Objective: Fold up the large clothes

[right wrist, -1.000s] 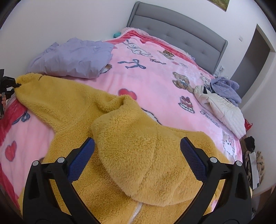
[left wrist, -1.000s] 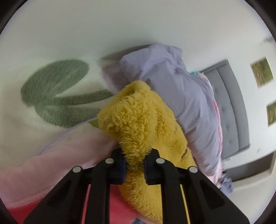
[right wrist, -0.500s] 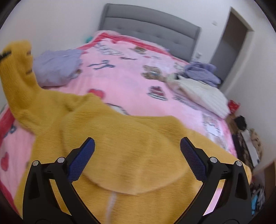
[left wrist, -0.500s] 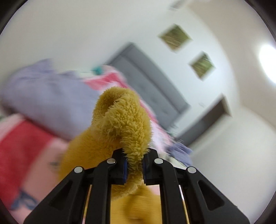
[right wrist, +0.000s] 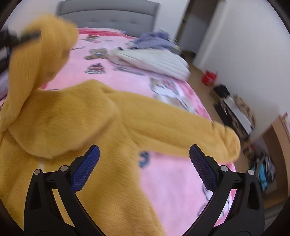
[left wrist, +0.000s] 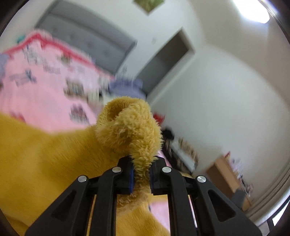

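Observation:
A large yellow fleece hooded garment lies spread on the pink printed blanket of the bed. My left gripper is shut on the cuff of its left sleeve and holds it raised above the bed; that lifted sleeve shows at upper left in the right wrist view. My right gripper is open and empty, hovering above the garment's chest. The other sleeve stretches right, its cuff near the bed's edge.
A white quilted garment and a lilac garment lie at the far right of the bed. A grey headboard stands behind. Floor clutter and a red box lie to the right.
My left gripper has lifted the sleeve off the bed and swung it to the right. My right gripper has turned to the right, staying open.

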Motion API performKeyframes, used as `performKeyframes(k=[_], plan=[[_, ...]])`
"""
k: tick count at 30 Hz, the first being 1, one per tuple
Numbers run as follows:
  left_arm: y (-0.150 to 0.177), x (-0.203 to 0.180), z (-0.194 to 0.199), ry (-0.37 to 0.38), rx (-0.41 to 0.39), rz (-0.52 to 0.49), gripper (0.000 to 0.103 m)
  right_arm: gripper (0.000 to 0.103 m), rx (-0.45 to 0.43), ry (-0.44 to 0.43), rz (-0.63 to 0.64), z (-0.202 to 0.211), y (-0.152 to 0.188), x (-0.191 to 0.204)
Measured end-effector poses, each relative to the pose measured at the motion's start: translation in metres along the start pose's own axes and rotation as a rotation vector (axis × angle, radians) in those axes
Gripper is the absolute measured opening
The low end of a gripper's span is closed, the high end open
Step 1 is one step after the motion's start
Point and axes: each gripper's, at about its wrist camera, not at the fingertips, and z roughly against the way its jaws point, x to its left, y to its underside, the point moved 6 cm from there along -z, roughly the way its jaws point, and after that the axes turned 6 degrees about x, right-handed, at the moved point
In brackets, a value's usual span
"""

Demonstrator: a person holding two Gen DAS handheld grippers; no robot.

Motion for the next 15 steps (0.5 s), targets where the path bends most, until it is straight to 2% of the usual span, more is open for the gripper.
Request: performKeyframes(k=[5,8,11,13,15], plan=[[0.038,-0.005,-0.059,-0.046,0.093,0.043,0.012,0.095,-0.002,0.041,0.0,-0.011,0.013,-0.041],[0.049,-0.002,-0.075,-0.114,0.067,0.057,0.012,0.095,-0.002,0.042,-0.002,-0.019,0.013,-0.055],[0.063,0.01,-0.103,-0.196,0.12,0.051,0.012,0.095,-0.001,0.006,-0.019,-0.032,0.01,-0.066],[0.069,0.018,-0.113,-0.23,0.127,0.018,0.013,0.095,-0.01,-0.011,-0.014,-0.036,0.006,-0.068],[0.072,0.016,-0.122,-0.278,0.142,-0.066,0.016,0.095,-0.028,-0.045,-0.005,-0.039,0.001,-0.065]])
